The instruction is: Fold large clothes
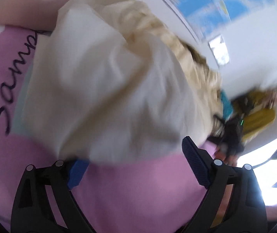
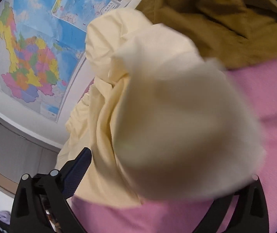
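Observation:
A large cream garment (image 1: pixel 103 89) hangs bunched in front of both cameras, above a pink sheet (image 1: pixel 138 190). In the left wrist view my left gripper (image 1: pixel 136 167) has its jaws wide apart; the cloth drapes over the left blue pad (image 1: pixel 76 172), while the right pad (image 1: pixel 194 163) is bare. In the right wrist view the cream garment (image 2: pixel 173 112) fills the middle, blurred. My right gripper (image 2: pixel 157 178) stands wide; its left fingertip (image 2: pixel 78 172) shows beside the cloth, the right one is hidden under it.
An olive-brown garment (image 2: pixel 216 19) lies on the pink sheet (image 2: pixel 264 97) at the upper right. Wall maps (image 2: pixel 31 58) hang at the left. The other gripper (image 1: pixel 233 132) and a hand show at the right of the left wrist view.

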A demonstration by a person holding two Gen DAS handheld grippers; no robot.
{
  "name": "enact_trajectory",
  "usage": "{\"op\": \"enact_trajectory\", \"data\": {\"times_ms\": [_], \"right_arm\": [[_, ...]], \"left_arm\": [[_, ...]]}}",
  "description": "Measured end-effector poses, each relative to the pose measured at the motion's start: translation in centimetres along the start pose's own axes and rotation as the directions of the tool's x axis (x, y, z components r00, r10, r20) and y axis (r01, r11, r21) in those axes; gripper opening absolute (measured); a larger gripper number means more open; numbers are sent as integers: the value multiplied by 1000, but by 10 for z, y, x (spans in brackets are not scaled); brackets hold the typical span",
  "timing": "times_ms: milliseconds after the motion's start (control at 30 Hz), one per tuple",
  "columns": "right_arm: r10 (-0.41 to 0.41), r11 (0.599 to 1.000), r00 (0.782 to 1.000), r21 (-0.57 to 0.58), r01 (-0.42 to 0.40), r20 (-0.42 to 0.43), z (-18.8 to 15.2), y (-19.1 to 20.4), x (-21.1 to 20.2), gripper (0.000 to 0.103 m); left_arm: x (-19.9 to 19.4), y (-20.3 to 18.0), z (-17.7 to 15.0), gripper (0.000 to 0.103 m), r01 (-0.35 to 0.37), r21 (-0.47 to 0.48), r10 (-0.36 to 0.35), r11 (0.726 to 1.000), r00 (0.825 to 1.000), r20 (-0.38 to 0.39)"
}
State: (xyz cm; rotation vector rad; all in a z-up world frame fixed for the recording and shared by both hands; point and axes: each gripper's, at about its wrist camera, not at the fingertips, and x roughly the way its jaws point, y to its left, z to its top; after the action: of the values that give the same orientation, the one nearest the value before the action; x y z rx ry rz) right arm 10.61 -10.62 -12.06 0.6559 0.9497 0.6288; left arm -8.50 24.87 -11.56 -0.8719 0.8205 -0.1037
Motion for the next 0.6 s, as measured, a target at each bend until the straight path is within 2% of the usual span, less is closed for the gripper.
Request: {"op": "enact_trajectory", "data": {"times_ms": [167,233,267,300,333,400,467,600], "right_arm": [[-45,998,998,-32,46,31,5,15,23,98],[-35,999,999,-30,36,38,7,16,26,83],[-19,999,1000,-27,20,23,7,14,27,59],[18,1000,1000,-21,-18,15,7,14,26,47],[35,999,999,-34,-35,13,6,16,23,42],[62,995,998,-80,-61,19,5,30,10,32],[93,989,995,-118,-89,27,3,44,-3,28],[153,968,986,-211,-137,61,5,83,-37,25]], "left_arm": [[11,1,19,98,19,-67,-14,998,997,71],[12,0,21,96,12,-68,-7,998,997,77],[11,0,20,84,17,-71,-11,997,996,84],[11,1,19,76,25,-77,-18,997,996,82],[10,0,19,72,26,-78,-19,997,996,82],[1,-4,18,47,4,-49,0,999,996,89],[-10,-14,23,39,-8,-11,10,1000,995,102],[-36,-35,32,35,19,56,-26,998,991,129]]}}
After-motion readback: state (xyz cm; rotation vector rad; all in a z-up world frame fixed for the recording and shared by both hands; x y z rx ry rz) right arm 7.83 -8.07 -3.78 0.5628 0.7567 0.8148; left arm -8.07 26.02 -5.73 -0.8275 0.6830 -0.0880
